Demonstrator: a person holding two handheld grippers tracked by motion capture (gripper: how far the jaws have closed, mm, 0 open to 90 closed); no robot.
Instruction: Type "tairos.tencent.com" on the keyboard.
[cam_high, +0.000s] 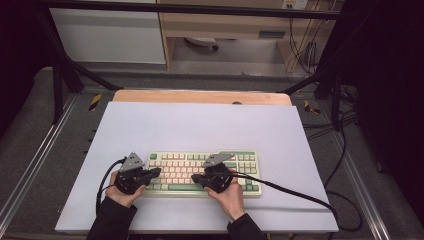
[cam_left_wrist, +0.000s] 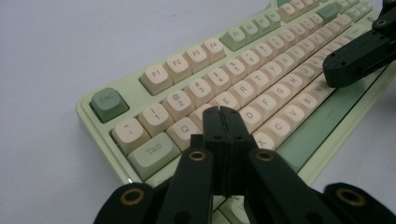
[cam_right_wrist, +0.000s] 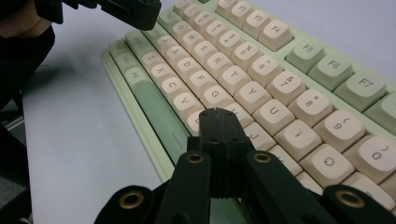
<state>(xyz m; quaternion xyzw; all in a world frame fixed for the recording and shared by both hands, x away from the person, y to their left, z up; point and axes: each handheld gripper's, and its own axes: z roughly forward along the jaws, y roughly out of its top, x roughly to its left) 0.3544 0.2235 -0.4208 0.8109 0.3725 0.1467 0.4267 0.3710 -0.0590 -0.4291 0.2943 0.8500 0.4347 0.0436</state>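
Pale lavender sheeting covers my table (cam_high: 200, 125), with a wooden edge at the back and grey floor around it. The mint-green keyboard (cam_high: 250, 162) with cream keys lies near the front edge. My left gripper (cam_high: 159, 171) and right gripper (cam_high: 194, 177) hover over it, jaws pressed together, empty.

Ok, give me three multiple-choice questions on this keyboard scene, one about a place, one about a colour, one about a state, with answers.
1. Where does the pale green keyboard with cream keys lie?
A. near the front edge of the white tabletop
B. at its far edge
C. on the floor

2. What colour is the Esc key?
A. cream
B. dark green
C. black

3. How do the jaws of the left gripper stand?
A. wide apart
B. around a key
C. pressed together

Answers: 1 A, the high view shows it close to the person's hands; 2 B, it stands out darker than the cream keys; 3 C, the left gripper view shows no gap.
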